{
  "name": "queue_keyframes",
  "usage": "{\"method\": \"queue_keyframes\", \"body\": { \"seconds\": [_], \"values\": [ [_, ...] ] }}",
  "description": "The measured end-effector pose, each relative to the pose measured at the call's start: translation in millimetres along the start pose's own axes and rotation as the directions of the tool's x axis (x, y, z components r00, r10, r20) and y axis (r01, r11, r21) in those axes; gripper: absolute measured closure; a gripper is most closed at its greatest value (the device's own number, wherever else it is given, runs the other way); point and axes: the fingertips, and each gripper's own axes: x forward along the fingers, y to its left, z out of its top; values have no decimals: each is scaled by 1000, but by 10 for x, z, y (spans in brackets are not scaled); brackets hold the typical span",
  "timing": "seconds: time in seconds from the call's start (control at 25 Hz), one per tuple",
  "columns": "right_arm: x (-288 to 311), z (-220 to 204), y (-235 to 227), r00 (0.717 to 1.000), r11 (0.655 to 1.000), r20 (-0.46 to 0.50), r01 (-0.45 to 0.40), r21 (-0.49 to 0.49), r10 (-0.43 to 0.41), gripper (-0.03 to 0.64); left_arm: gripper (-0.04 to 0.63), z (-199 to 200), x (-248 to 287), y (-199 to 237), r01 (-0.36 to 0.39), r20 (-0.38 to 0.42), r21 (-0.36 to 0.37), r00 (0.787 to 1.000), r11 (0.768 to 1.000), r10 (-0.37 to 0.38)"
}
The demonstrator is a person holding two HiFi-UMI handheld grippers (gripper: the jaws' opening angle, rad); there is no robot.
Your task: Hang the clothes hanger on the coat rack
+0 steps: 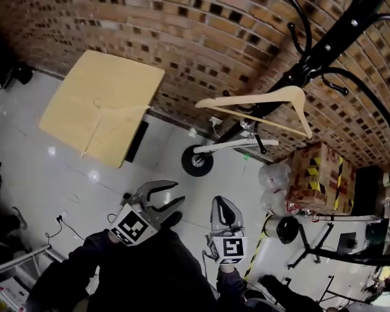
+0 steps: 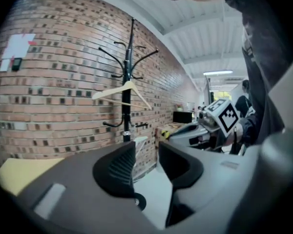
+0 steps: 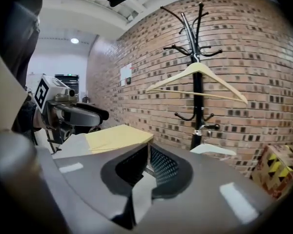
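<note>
Wooden hanger hangs on the black coat rack against the brick wall. Left gripper: fingers narrowly apart, empty. Right gripper: fingers closed together, empty.

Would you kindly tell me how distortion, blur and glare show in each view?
Head view: fisheye bows the brick wall, lamp glints spot the floor. Left gripper view: dark vignetted corners, left claw soft, coat rack sharp. Right gripper view: right claw soft, hanger crisp.
</note>
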Motion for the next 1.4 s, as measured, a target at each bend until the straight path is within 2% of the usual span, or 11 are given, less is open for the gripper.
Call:
{"method": "queue_keyframes", "body": {
  "seconds": [0.16, 0.24, 0.36, 0.6, 0.76, 1.0, 1.16, 1.4],
  "values": [
    [473, 213, 495, 991, 989, -14, -136, -57, 136, 600, 465, -110, -483, 395, -127, 13, -50, 992, 991, 127],
    [668, 287, 808, 980, 977, -43, -195, -89, 192, 598, 465, -217, -760, 588, -178, 9, -84, 984, 980, 179],
    [921, 430, 1272, 962, 956, -33, -273, -111, 271, 597, 465, -429, -1140, 842, -238, -13, -132, 971, 962, 238],
    [1394, 556, 2009, 932, 919, -78, -361, -156, 353, 590, 463, -742, -1761, 1362, -310, -38, -172, 951, 935, 308],
    [1687, 606, 2397, 919, 899, -100, -394, -192, 382, 580, 462, -1065, -2160, 1775, -373, -88, -180, 928, 910, 363],
    [2016, 739, 2822, 856, 823, -138, -518, -234, 499, 548, 429, -1483, -2601, 2175, -494, -182, -266, 869, 828, 460],
    [2372, 661, 2995, 813, 765, -203, -582, -276, 545, 532, 396, -1728, -2733, 2357, -560, -229, -332, 829, 759, 511],
    [3149, 418, 2978, 763, 700, -308, -645, -306, 569, 514, 357, -2322, -2607, 2604, -603, -358, -409, 796, 685, 488]
  ]
}}
